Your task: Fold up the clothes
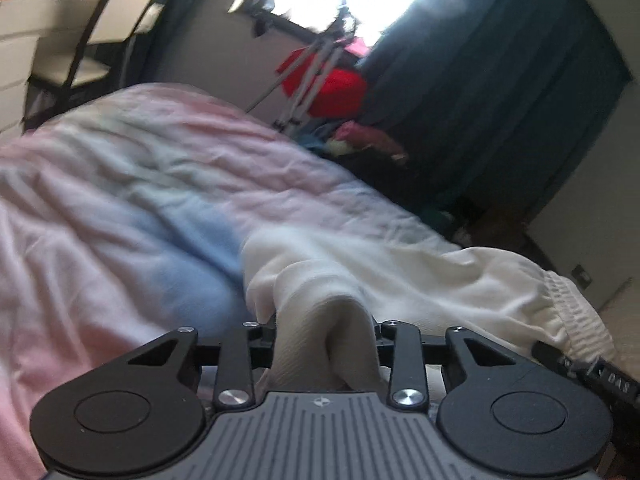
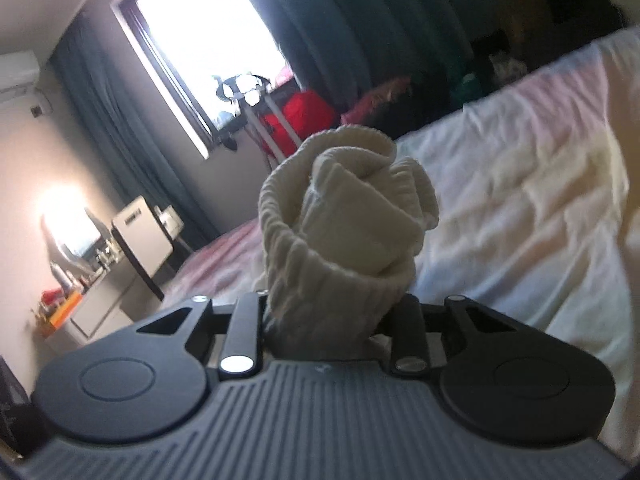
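While the bed carries its trailing body, you pinch the cream garment with both tools: left hand-held gripper clamped on a fold, right hand-held gripper clamped on bunched ribbed hem, apparently ready to spread it.

A bed covered with a wrinkled pastel sheet, a white garment lying on it.

The sheet is pale pink with soft blue and greenish patches, creased all over. The white garment is spread across the bed's near right part in the left wrist view, its gathered elastic band at the right edge. In the right wrist view the bed fills the right side.
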`<state>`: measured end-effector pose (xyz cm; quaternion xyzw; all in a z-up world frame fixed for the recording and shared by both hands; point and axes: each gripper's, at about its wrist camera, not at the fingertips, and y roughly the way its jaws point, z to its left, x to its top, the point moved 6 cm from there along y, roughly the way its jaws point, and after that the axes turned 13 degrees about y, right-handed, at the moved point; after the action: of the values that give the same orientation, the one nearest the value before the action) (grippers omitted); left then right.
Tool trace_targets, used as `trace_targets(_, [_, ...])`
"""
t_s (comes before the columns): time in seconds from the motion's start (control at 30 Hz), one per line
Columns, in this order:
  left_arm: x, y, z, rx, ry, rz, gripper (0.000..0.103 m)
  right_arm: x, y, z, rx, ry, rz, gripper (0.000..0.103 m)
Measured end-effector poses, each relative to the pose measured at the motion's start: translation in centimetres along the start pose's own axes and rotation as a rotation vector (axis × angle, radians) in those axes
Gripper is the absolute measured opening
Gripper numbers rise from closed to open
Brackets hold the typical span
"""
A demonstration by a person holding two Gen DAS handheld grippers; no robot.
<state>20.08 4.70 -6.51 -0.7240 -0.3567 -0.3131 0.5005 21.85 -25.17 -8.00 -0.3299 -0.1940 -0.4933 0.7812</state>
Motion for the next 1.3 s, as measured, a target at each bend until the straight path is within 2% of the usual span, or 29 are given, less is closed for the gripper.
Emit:
trace_targets(0.17, [3.5, 0.7, -6.8, -0.051, 0.064, -0.036, 0.034, 6.7, -3.0, -0.9, -0.002, 0.000, -0.077, 0.031])
trace_targets(0.23, [4.7, 2.2, -11.2, -0.077, 0.107, -0.056, 0.034, 9.9, -4.4, -2.2, -0.018, 0.003, -0.118, 0.031])
trace_targets(0.47, [8.0, 10.9, -26.0, -0.193, 0.229, -0.059, 0.035, 21.4, -7.3, -11.2, -0.112, 0.153, -0.248, 0.031])
trace_targets(0.6, [6.8, 16.6, -31.6, -0.242, 0.276, -0.036, 0.035, 25.2, -7.3, -17.3, -0.172, 0.229, -0.297, 0.031])
trace_targets(0.67, [5.4, 19.3, -33.1, -0.256, 0.295, -0.034, 0.035, 25.4, -6.9, -20.0, -0.196, 0.256, -0.314, 0.031])
trace_targets(0.73, [3.6, 21.2, -33.0, -0.259, 0.304, -0.006, 0.035, 24.5, -6.1, -22.9, -0.226, 0.297, -0.320, 0.031])
trace_targets(0.87, [0.0, 24.5, -32.2, -0.271, 0.329, 0.044, 0.037, 20.7, -4.7, -27.3, -0.277, 0.363, -0.295, 0.032])
trace_targets(1.03, [-4.6, 24.0, -29.9, -0.273, 0.462, -0.006, 0.046, 15.3, -4.8, -31.0, -0.259, 0.452, -0.296, 0.033])
trace_targets(1.13, [-5.5, 23.9, -29.3, -0.253, 0.489, 0.011, 0.054, 12.6, -5.4, -33.0, -0.248, 0.535, -0.281, 0.037])
trace_targets(1.2, [-6.2, 23.8, -29.0, -0.240, 0.507, 0.024, 0.059, 11.5, -5.6, -33.6, -0.240, 0.566, -0.277, 0.039])
trace_targets(1.3, [-7.1, 23.7, -28.4, -0.220, 0.533, 0.042, 0.066, 11.8, -5.7, -33.2, -0.266, 0.574, -0.249, 0.041])
